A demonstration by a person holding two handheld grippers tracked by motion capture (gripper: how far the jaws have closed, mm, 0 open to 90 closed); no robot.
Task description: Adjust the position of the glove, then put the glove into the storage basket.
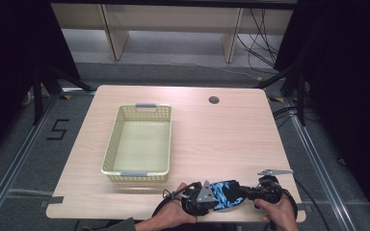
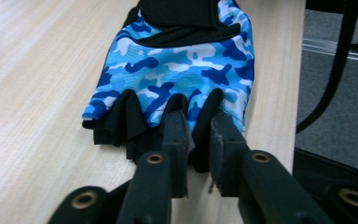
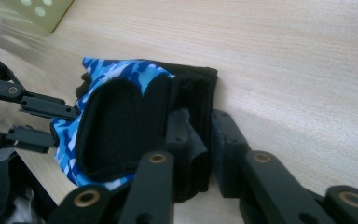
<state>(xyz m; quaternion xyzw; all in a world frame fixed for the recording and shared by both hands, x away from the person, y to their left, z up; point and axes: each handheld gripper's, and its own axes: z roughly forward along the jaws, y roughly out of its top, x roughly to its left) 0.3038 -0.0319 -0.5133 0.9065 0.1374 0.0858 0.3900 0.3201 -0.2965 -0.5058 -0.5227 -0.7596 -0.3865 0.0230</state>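
Two hand-held black grippers, bare hands, one dark sleeve

The left gripper [image 1: 211,196] carries a grey three-cornered plate; the right gripper [image 1: 250,194] has another (flatter, seen edge-on). Both have matte black jaws on linkage arms with brass-coloured rivets, and black cables trail off the table's near edge. The dark sleeve [image 1: 120,225] is at the near left.

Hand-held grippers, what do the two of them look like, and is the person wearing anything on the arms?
Both are black. The left hand-held gripper carries a grey three-cornered plate; so does the right hand-held gripper. Each has two black jaws on linkage arms with brass-coloured pivots. A black cable trails from the left one. A dark sleeve shows at the left forearm.
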